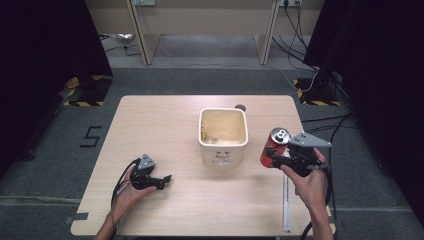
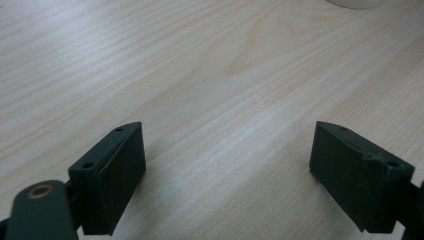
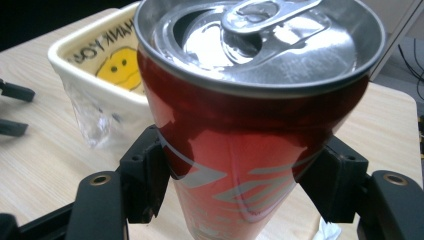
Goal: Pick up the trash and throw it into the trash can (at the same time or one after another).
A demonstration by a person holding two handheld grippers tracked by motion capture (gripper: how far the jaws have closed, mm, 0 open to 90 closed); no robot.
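One wooden table spans the middle of the high view; a cream square bin stands at its centre, open side up, with a smiley face on its inner wall in the right gripper view; right of the bin, in the lower right of the frame, the right gripper holds a red can clear of the tabletop, jaws pressed on either side of its lower body; the can's long axis runs nearly upright, leaning slightly, silver top and pull tab pointing up; at lower left the left gripper lies low over the bare wood, pointing right, jaws spread wide with nothing between them.
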